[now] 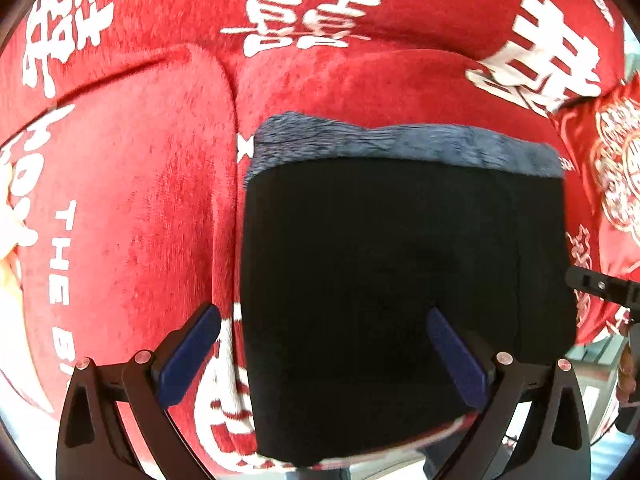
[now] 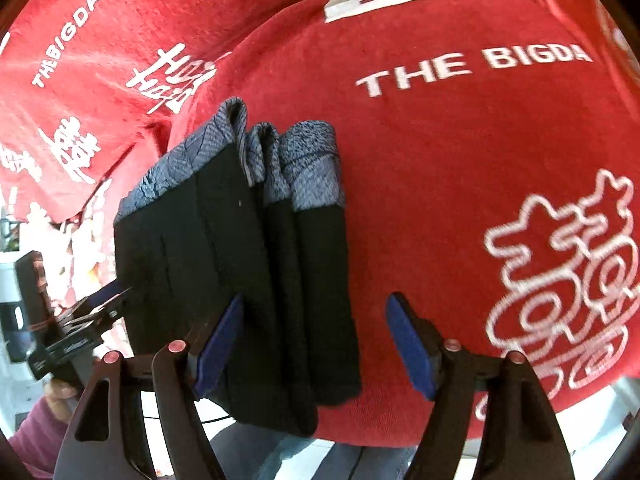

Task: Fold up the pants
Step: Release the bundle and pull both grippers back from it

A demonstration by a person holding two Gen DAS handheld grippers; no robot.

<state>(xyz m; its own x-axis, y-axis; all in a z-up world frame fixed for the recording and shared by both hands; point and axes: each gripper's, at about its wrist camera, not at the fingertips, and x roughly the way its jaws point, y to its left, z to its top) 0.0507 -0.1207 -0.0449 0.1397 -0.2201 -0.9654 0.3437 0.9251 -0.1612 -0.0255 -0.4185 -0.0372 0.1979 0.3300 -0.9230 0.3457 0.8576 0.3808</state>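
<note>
Black pants [image 1: 400, 280] with a grey fleece lining [image 1: 400, 140] lie folded into a compact stack on a red cushion [image 1: 128, 208]. My left gripper [image 1: 324, 356] is open, its blue pads either side of the stack's near left corner, holding nothing. In the right wrist view the folded pants [image 2: 240, 264] show several stacked layers with grey lining [image 2: 304, 160] at the far end. My right gripper [image 2: 316, 352] is open over the stack's near right edge, empty. The left gripper also shows at the left in the right wrist view [image 2: 100, 304], and the right gripper at the right edge of the left wrist view [image 1: 600, 284].
The red sofa cover [image 2: 480, 140] carries white characters and "THE BIGDAY" text. A red patterned pillow [image 1: 612, 168] sits at the right. The cushion's front edge [image 2: 520, 412] drops off close to the grippers, with pale floor below. A seam [image 1: 232, 120] divides two cushions.
</note>
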